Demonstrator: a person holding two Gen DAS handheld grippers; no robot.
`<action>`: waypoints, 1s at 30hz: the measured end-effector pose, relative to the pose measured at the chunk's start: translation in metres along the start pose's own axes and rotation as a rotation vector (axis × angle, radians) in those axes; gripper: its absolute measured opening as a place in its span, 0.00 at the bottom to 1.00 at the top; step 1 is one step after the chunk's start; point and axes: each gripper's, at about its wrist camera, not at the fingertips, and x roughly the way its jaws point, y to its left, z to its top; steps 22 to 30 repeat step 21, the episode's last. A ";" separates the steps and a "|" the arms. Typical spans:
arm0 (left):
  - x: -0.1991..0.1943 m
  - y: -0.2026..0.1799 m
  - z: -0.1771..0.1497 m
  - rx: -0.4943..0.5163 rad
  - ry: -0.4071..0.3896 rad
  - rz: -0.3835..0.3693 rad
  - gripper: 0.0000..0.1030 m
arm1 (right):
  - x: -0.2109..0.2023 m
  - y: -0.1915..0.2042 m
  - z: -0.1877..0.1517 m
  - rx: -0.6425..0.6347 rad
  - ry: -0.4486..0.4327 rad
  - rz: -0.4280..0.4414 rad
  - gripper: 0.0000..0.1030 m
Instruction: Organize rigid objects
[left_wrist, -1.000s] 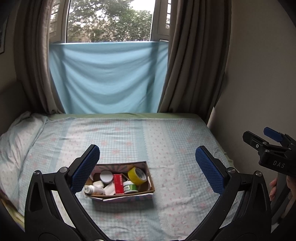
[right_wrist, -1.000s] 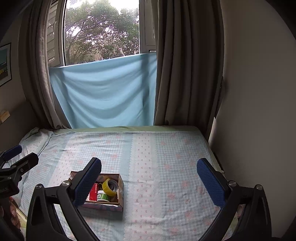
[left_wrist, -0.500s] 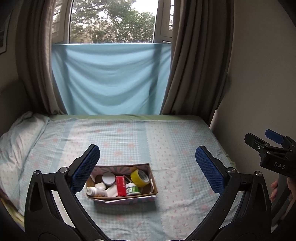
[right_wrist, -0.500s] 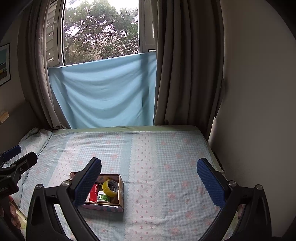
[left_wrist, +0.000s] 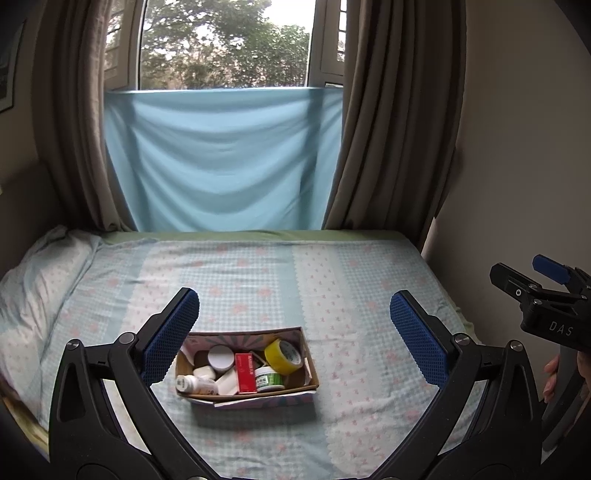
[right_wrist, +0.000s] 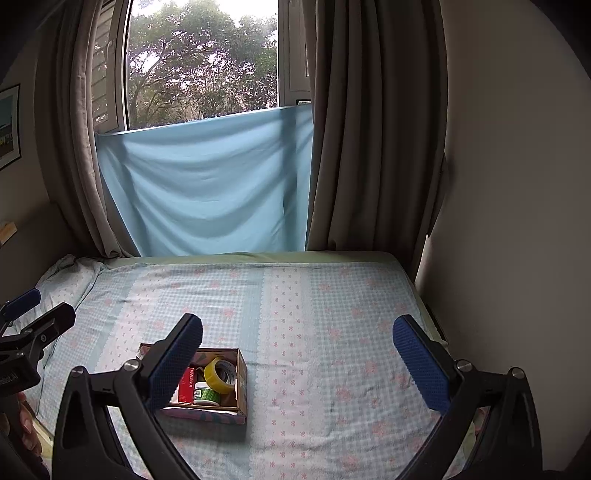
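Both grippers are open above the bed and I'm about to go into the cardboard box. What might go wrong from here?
1. The items are packed tight: the red box sits between the white containers and the green-labelled jar, so a finger may snag a neighbour.
2. The cardboard box rests on soft bedding and may slide or tip.
3. The yellow tape roll leans on edge and might roll.
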 end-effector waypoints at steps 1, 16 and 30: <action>0.000 0.000 0.000 0.001 0.000 0.002 1.00 | 0.000 0.000 0.000 0.000 -0.001 -0.001 1.00; 0.008 0.013 -0.005 -0.085 0.029 -0.035 1.00 | 0.001 0.003 0.001 0.004 -0.008 -0.004 1.00; 0.010 0.019 -0.010 -0.110 0.029 -0.047 1.00 | 0.001 0.004 0.001 0.003 -0.005 -0.004 1.00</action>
